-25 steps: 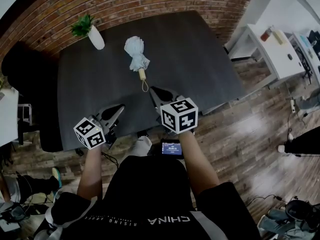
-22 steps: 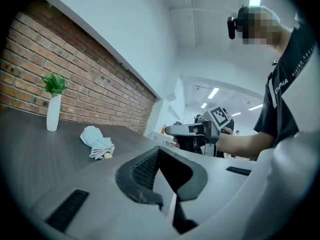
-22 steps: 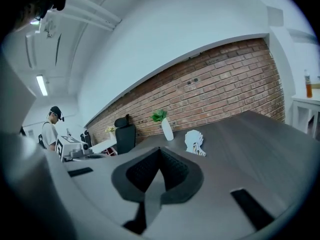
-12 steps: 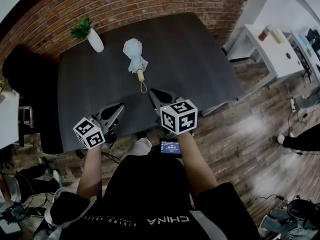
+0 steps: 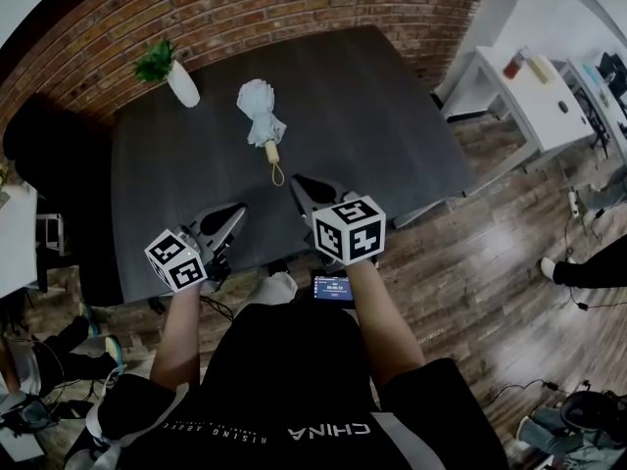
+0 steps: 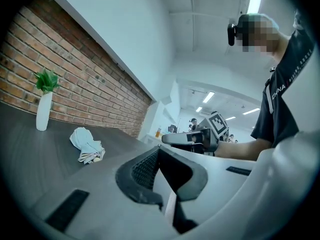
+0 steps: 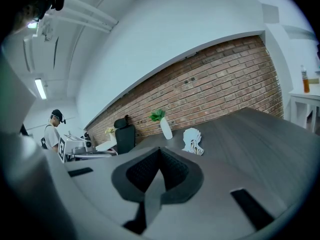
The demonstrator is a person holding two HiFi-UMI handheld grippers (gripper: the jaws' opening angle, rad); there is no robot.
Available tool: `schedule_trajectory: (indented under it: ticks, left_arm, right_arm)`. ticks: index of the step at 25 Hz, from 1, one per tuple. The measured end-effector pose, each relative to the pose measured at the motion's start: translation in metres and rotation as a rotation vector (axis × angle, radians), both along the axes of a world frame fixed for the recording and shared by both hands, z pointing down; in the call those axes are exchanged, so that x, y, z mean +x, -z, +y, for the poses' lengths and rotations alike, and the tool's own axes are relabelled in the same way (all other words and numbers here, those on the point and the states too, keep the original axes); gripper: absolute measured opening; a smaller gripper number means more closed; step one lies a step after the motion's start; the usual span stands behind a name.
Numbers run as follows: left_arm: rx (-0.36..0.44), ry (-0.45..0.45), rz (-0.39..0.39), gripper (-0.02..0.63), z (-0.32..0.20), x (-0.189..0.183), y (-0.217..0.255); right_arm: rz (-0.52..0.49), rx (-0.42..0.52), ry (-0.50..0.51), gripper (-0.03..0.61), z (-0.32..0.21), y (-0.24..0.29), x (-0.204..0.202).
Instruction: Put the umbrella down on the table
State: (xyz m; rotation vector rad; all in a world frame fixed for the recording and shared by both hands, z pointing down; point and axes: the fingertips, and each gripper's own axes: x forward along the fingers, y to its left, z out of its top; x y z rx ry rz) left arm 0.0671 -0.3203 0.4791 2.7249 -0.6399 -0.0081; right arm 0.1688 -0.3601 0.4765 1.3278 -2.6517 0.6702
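closest in, at 7 o'clock of the head view, left gripper (image 5: 231,213), jaws pressed together on nothing. just beside it at 6 o'clock, right gripper (image 5: 298,182), likewise closed tight and empty, over the near part of the dark table (image 5: 382,116). farther out at 12 o'clock, folded pale umbrella (image 5: 261,120) lying flat on the tabletop, handle toward the grippers, touched by neither. beyond at 11 o'clock, upright white vase (image 5: 184,84) holding a green plant (image 5: 155,59). behind, brick wall (image 5: 255,8).
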Motion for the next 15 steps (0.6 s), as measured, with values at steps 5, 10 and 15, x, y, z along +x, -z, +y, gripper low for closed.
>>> schedule_trajectory:
  ticks: [5, 10, 15]
  left_arm:
    - [0.008, -0.007, 0.014, 0.002, 0.0018, -0.0001, 0.0018]
    - [-0.012, 0.009, 0.021, 0.003, 0.0007, 0.0008, 0.0034]
    - [-0.003, 0.003, 0.01, 0.003, -0.0003, 0.0051, 0.0045]
  right_arm:
    - [0.002, 0.0, 0.012, 0.009, -0.0011, -0.0004, -0.0021]
    - [0.006, 0.0, 0.023, 0.009, -0.0012, -0.0011, -0.0048]
    - [0.008, -0.001, 0.03, 0.009, -0.0026, -0.0033, -0.0044]
